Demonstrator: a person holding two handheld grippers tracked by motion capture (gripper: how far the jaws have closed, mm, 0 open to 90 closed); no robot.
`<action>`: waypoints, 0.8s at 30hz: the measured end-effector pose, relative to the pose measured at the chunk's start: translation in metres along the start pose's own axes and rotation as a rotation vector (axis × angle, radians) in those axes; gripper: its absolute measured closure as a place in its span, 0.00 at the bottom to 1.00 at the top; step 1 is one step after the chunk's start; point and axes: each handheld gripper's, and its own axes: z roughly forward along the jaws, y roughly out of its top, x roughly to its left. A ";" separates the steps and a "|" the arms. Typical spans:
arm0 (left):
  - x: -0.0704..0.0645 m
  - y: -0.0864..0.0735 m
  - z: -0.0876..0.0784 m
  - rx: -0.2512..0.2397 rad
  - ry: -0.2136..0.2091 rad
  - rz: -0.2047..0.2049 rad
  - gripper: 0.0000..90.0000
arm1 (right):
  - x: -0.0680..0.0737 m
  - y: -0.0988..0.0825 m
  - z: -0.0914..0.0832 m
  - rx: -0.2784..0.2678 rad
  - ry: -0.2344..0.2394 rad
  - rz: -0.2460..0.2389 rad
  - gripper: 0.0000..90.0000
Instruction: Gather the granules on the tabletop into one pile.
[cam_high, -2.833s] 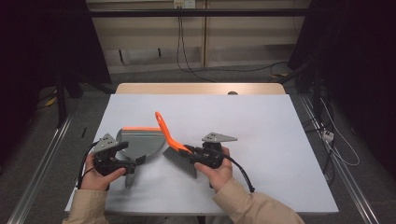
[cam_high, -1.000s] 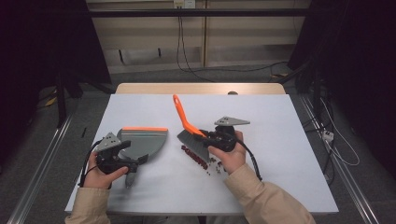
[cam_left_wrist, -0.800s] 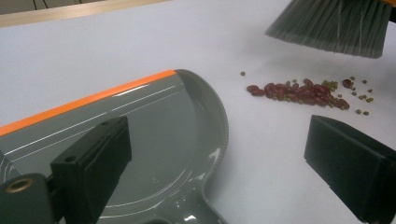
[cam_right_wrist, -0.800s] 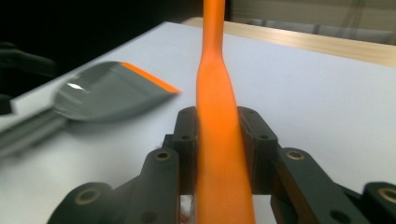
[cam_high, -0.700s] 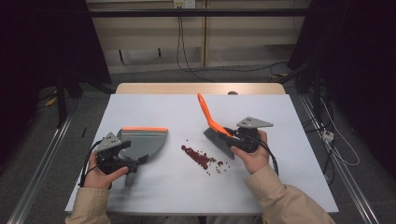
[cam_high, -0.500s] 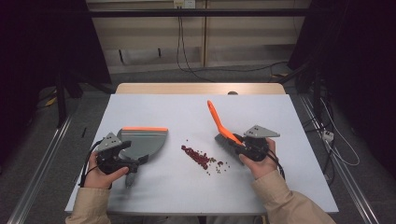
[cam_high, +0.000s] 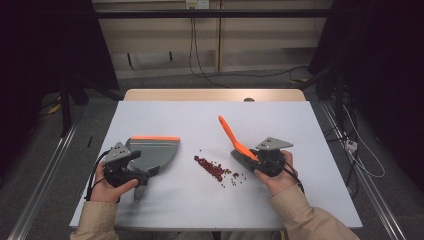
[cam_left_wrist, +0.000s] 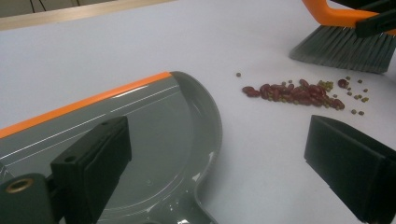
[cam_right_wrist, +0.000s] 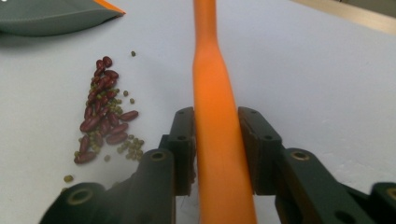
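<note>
A grey dustpan (cam_high: 152, 150) with an orange lip lies at the left of the white table (cam_high: 200, 120). My left gripper (cam_high: 142, 171) hovers over its rear, jaws wide apart, with the pan's neck (cam_left_wrist: 201, 205) between them untouched. A small pile of red and green beans (cam_high: 215, 169) lies mid-table. To the right of the pile, my right gripper (cam_high: 250, 155) has its pads against the orange handle of the brush (cam_high: 230, 134). Those jaws have just been opening slightly with the handle (cam_right_wrist: 205, 70) between them. The grey bristles (cam_left_wrist: 341, 46) rest on the table beside the beans (cam_left_wrist: 294, 92).
Bare white table surface lies behind and in front of the beans (cam_right_wrist: 100, 119). A wooden strip (cam_high: 215, 95) runs along the far table edge. Cables hang on the wall beyond, and metal rails run along the floor on both sides.
My right gripper carried the brush rightward away from the dustpan, and the bean pile now lies uncovered between them. The left gripper and the dustpan stayed put.
</note>
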 end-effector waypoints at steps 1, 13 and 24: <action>0.000 0.000 0.000 0.000 -0.001 0.000 0.08 | -0.001 0.003 0.001 0.022 0.004 -0.001 0.72; 0.000 0.000 0.000 -0.002 -0.005 0.001 0.08 | 0.004 0.007 0.009 0.036 -0.014 0.060 0.80; 0.000 0.002 -0.001 -0.004 0.000 0.004 0.08 | 0.036 0.011 0.027 -0.042 -0.042 0.045 0.80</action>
